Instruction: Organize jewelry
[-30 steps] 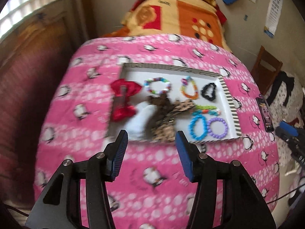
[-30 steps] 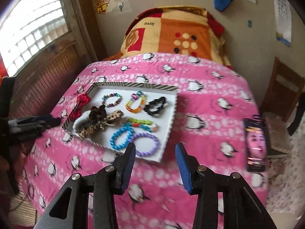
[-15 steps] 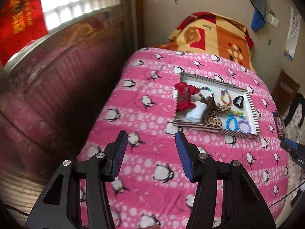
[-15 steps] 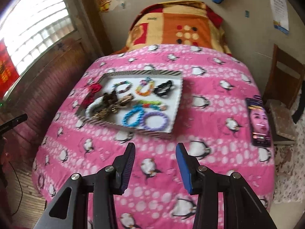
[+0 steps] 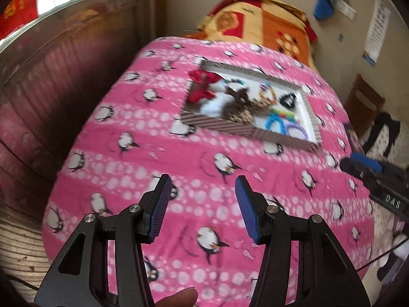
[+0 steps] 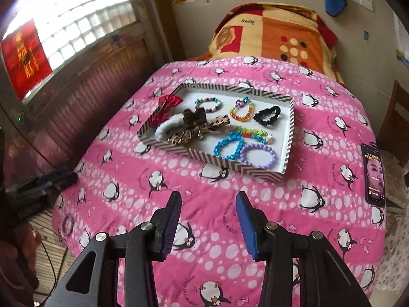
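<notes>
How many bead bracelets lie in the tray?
5: multicolour pastel at the back, orange-yellow beside it, green-orange strand mid-tray, blue and purple in front. The bows may hide more.

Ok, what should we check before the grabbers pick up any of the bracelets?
1. Left gripper open, holding nothing: ok.
2. Right gripper open, holding nothing: ok.
3. Grippers near the tray: not ok, both are short of it over the pink blanket.
4. Purple bracelet and blue bracelet lying apart: cannot tell, they look very close.
5. Black scrunchie free of other pieces: ok.
6. Left camera view sharp: not ok, blurred.
</notes>
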`<state>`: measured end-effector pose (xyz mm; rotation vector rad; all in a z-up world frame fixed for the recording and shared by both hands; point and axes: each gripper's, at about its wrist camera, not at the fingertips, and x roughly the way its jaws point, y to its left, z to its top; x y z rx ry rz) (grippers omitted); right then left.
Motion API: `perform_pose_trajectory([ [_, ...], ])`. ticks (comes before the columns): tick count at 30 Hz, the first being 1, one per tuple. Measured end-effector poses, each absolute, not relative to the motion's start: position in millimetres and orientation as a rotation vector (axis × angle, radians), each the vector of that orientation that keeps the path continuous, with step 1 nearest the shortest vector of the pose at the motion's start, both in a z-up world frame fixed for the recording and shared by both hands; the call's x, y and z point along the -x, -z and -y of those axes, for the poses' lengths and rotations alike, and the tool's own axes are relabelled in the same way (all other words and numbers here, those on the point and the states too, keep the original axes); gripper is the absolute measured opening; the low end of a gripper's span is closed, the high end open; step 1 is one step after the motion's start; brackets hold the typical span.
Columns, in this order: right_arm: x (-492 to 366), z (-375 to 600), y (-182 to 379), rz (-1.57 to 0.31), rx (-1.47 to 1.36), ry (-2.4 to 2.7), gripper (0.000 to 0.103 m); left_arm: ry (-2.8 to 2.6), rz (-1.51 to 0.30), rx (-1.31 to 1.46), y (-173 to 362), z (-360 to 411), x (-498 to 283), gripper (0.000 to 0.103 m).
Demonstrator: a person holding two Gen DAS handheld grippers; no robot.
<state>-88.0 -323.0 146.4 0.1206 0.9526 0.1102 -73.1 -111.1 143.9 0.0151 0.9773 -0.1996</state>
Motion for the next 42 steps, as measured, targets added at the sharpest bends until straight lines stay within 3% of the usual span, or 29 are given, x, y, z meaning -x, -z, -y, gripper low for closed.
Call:
perform_pose_trajectory([
  [15,83,337,-151,-0.892,-0.180,0.010,0.042,0.244,-0.856,-0.063,-185,156,42,0.052],
  [42,34,327,-149,-0.891,-0.181,0.051,0.045,0.267,-0.877,-0.126,-174,173,-3,0.052],
])
